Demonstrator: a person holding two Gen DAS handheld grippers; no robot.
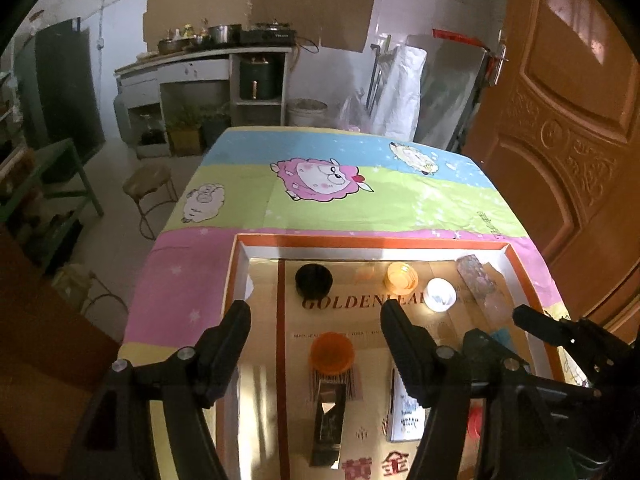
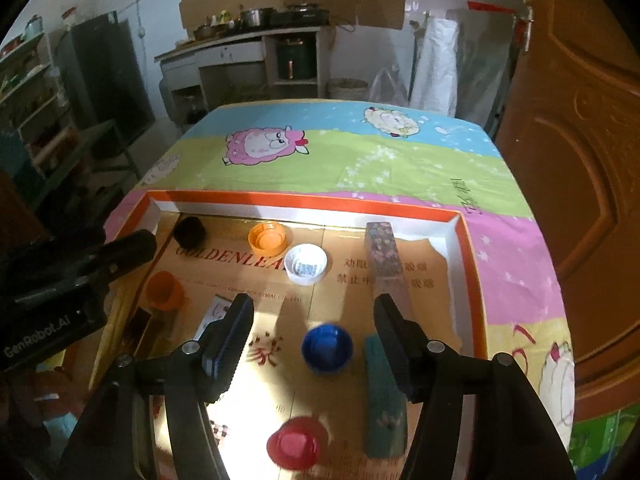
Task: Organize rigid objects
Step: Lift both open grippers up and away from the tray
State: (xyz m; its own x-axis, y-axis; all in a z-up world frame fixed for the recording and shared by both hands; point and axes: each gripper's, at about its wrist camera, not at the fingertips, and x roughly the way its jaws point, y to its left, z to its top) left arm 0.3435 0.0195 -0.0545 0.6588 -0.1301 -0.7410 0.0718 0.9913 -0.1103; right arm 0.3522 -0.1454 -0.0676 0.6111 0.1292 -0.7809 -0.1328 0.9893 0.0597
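A shallow orange-rimmed gold box (image 1: 372, 241) (image 2: 304, 201) lies on the table and holds bottle caps and small flat blocks. In the left wrist view my left gripper (image 1: 316, 312) is open above an orange cap (image 1: 332, 352), with a black cap (image 1: 314, 279), an upturned orange cap (image 1: 401, 276) and a white cap (image 1: 440, 294) farther back. In the right wrist view my right gripper (image 2: 314, 306) is open above a blue cap (image 2: 327, 347). A red cap (image 2: 298, 442), a teal block (image 2: 382, 404) and a patterned block (image 2: 386, 258) lie nearby.
The table has a cartoon sheep cloth (image 1: 320, 180). A brown door (image 1: 568, 140) stands close on the right. A stool (image 1: 150, 188) and a green rack (image 1: 52, 172) stand left of the table. A kitchen counter (image 1: 208, 60) is at the back.
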